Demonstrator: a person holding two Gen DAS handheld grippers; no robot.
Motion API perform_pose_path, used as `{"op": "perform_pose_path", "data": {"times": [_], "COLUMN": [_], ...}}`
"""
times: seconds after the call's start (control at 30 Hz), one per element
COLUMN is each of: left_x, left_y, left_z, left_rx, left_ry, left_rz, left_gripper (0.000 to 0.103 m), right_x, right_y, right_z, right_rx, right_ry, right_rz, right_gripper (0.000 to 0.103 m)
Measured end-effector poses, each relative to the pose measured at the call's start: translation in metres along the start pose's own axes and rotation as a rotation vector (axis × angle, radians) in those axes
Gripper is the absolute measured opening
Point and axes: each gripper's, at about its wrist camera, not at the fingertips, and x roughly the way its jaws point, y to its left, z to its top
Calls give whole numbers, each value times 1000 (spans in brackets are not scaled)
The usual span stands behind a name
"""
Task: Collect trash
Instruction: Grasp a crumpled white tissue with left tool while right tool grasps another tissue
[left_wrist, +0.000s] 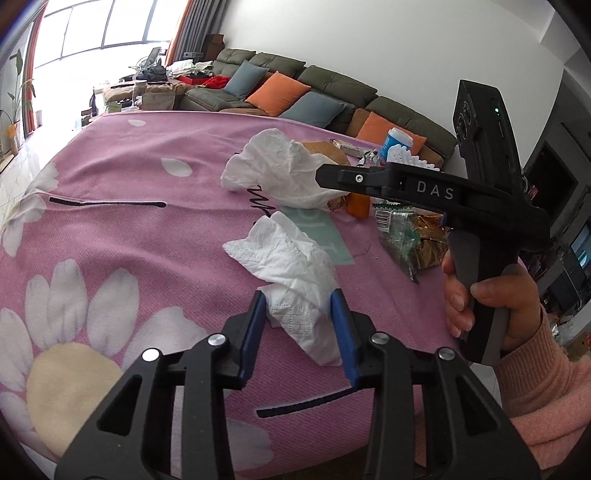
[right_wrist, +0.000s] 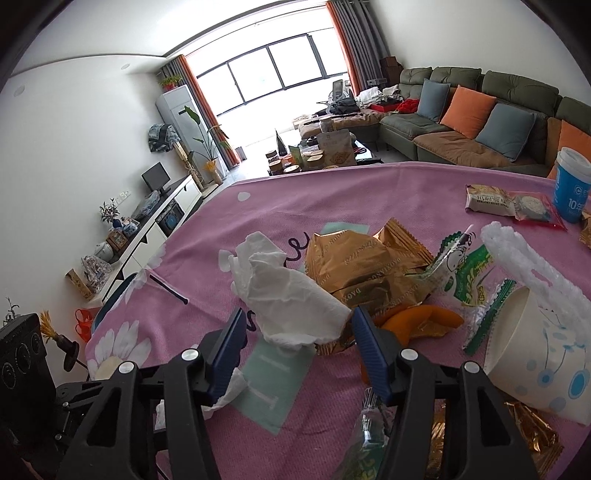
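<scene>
Left gripper (left_wrist: 299, 317) pinches a crumpled tissue (left_wrist: 295, 280) for removal; right gripper (right_wrist: 295, 350), jaws spread, straddles another tissue (right_wrist: 288, 295), unpinched.

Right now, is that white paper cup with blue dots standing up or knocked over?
Knocked over: the paper cup lies on its side on the pink cloth, its open mouth facing left.

On the tablecloth (right_wrist: 258, 192) the litter clusters — a crumpled tissue (right_wrist: 291, 299) lies at nine o'clock of the foil wrapper (right_wrist: 362, 266), a tipped paper cup (right_wrist: 535, 354) at four o'clock, the sofa (right_wrist: 480, 110) behind at twelve.
</scene>
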Motion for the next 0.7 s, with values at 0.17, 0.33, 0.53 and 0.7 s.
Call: {"op": "perform_pose_path", "data": {"times": [0.17,0.33,0.53,0.7], "left_x": [0,-4,-15,-25], "left_y": [1,4,9,17], "left_z": [-3,-4,-2,-2], "left_rx": [-5,-7,-11,-24], "left_ry": [-4,-18,-46,-70], "left_rz": [-6,2,22,55], "left_gripper": [24,14,8,7], "right_x": [2,3,-1,-4], "right_y": [2,3,6,10], "right_z": [1,1,0,1], "right_rx": [3,14,11,6], "right_ry": [6,13,3,-6], "right_rz": [3,18,40,61], "right_gripper": [43,23,8,5]}}
